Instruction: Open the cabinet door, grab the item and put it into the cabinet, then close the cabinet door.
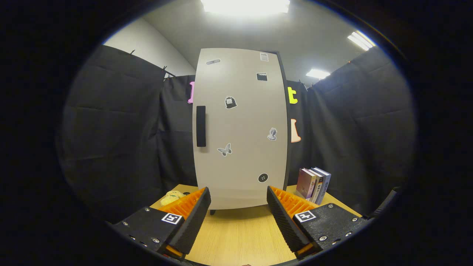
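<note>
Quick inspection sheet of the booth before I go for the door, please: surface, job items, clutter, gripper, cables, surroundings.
Surface: wooden table, bare between the fingers.
Job's things: cabinet upright, door shut, dark handle near its left edge; yellow plush toy on the table left of the cabinet.
Clutter: books standing right of the cabinet.
Gripper: gripper open, holding nothing, short of the door.
Cables: nothing seen.
Surroundings: black cloth wall, ceiling lights.

Closed pale cabinet (240, 129) stands upright; yellow plush toy (172, 197) lies beside it.
</note>
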